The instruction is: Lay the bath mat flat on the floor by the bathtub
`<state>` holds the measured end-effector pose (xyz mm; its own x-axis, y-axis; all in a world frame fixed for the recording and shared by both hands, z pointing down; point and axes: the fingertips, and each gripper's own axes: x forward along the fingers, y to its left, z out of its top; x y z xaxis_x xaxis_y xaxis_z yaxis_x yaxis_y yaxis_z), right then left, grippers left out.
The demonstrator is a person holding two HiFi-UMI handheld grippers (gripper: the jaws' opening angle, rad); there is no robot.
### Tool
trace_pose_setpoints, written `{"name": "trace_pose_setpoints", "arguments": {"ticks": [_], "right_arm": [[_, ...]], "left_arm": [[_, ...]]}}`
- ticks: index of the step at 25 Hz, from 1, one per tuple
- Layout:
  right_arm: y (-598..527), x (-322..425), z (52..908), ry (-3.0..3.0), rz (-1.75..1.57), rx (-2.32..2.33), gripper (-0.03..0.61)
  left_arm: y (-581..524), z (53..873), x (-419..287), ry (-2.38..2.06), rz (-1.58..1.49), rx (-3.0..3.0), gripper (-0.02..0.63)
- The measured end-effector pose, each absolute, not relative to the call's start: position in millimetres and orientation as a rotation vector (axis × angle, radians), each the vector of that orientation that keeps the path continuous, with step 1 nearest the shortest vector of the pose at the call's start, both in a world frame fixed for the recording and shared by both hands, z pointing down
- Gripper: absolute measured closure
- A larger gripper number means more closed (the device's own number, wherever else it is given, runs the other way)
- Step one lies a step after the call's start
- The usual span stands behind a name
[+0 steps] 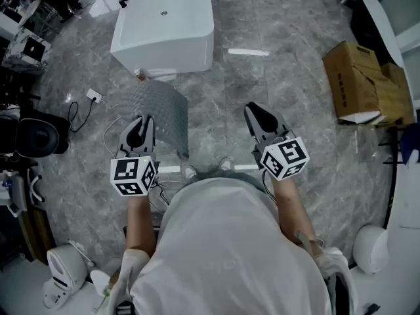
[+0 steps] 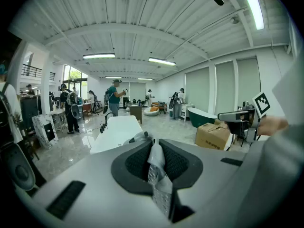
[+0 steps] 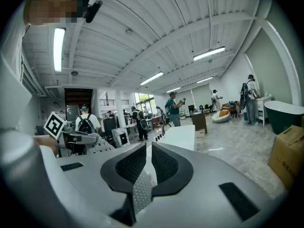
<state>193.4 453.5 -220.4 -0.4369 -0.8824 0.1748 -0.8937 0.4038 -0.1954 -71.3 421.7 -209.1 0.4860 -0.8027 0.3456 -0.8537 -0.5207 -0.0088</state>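
**Left gripper (image 1: 140, 126) holds the bath mat (image 1: 161, 110) before the bathtub (image 1: 170, 54)**

The tub stands on a marble floor (image 1: 275, 77). The grey dotted mat reaches from near it back to the left gripper, whose jaws press on its near edge. The right gripper (image 1: 257, 118), well apart, has its jaws nearly together, a dotted strip (image 3: 138, 191) low between them.

Bath mat (image 1: 161, 113) of grey, dimpled, rubbery-looking sheet, bathtub (image 1: 164, 28) smooth glossy white, floor (image 1: 275, 90) polished grey veined stone with reflections, box (image 1: 361, 77) matt brown cardboard
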Motion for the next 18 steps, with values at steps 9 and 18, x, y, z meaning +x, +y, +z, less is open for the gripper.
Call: {"name": "trace_pose_setpoints", "arguments": {"ticks": [9,18], "right_arm": [[457.2,247.9,-224.4,-2.654,0.396,1.678,0.518],[446.3,278.8,-212.9,-2.632,0.449,1.728,0.518]], "left_arm": [[420.9,-216.6,-23.8,-1.459,0.442,2.543,0.566],[396.7,-222.7,0.0,-1.464,0.405,2.57,0.566]]}}
